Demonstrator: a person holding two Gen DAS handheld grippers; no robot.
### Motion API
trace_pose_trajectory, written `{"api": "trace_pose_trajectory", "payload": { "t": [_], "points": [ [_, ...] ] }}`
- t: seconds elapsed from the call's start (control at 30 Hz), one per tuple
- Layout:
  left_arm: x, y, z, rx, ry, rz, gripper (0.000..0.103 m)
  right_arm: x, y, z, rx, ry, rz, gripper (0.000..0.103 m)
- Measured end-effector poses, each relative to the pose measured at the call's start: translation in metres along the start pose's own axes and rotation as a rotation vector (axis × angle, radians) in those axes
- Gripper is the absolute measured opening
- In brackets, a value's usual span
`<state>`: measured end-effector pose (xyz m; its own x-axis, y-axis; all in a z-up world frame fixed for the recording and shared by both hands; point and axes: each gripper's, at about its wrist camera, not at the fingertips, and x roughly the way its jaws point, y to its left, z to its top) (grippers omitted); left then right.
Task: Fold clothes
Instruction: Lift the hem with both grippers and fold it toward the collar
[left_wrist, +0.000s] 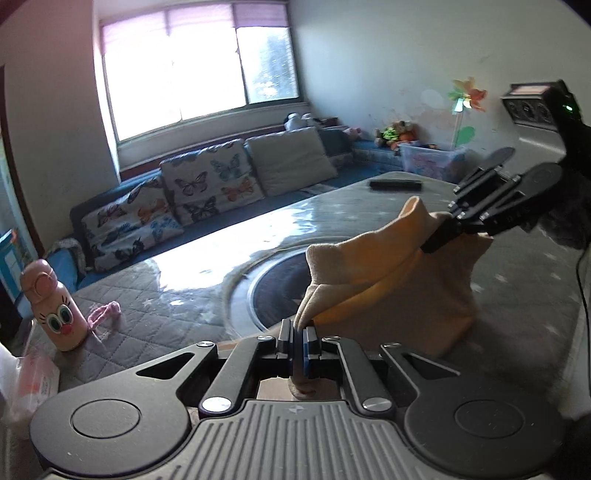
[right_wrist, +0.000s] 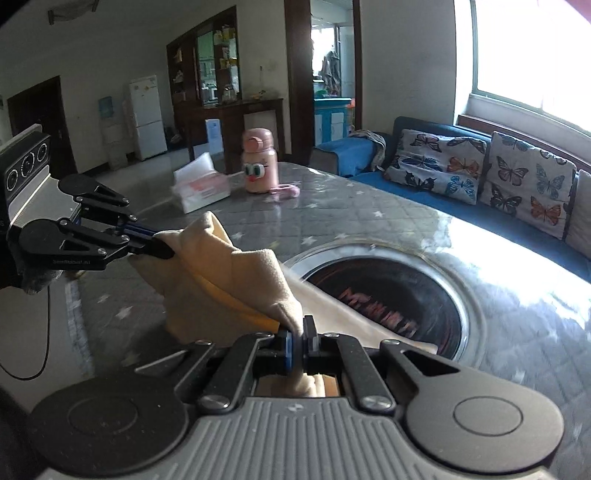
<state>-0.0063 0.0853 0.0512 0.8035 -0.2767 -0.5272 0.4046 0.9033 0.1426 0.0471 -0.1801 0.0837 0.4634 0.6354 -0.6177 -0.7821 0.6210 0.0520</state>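
Observation:
A cream-yellow cloth (left_wrist: 388, 266) (right_wrist: 236, 280) hangs bunched between my two grippers, its lower part resting on the grey quilted table (left_wrist: 166, 306) (right_wrist: 369, 218). The left gripper (left_wrist: 298, 332) is shut on one gathered corner of the cloth. In the right wrist view, the left gripper (right_wrist: 166, 253) comes in from the left, pinching the far end. The right gripper (right_wrist: 299, 339) is shut on the near corner. From the left wrist view, the right gripper (left_wrist: 430, 245) reaches in from the upper right, clamped on the cloth's top edge.
A round dark inset with a metal rim (left_wrist: 273, 291) (right_wrist: 388, 295) lies in the table just beyond the cloth. A pink bottle with a cartoon face (left_wrist: 55, 310) (right_wrist: 258, 166), a tissue pack (right_wrist: 203, 184) and a black remote (left_wrist: 395, 184) sit on the table. A sofa with butterfly cushions (left_wrist: 207, 184) runs behind.

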Motion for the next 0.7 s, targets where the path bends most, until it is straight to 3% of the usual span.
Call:
{"api": "trace_pose_trajectory", "payload": {
  "t": [0.27,0.37,0.5,0.7],
  "points": [
    [0.092,0.039,-0.001,-0.072,0.121,0.053,0.005,0.083,-0.052,0.017,0.108,0.074,-0.052,0.005],
    [0.113,0.045,-0.009,-0.11,0.166,0.075,0.009,0.109,-0.063,0.01,0.159,0.093,-0.078,0.013],
    [0.117,0.052,-0.014,-0.144,0.183,0.126,0.014,0.127,-0.074,-0.005,0.243,0.094,-0.106,0.017],
    [0.094,0.055,-0.004,-0.18,0.138,0.167,0.014,0.108,-0.074,-0.006,0.267,0.038,-0.167,0.018]
  ]
}}
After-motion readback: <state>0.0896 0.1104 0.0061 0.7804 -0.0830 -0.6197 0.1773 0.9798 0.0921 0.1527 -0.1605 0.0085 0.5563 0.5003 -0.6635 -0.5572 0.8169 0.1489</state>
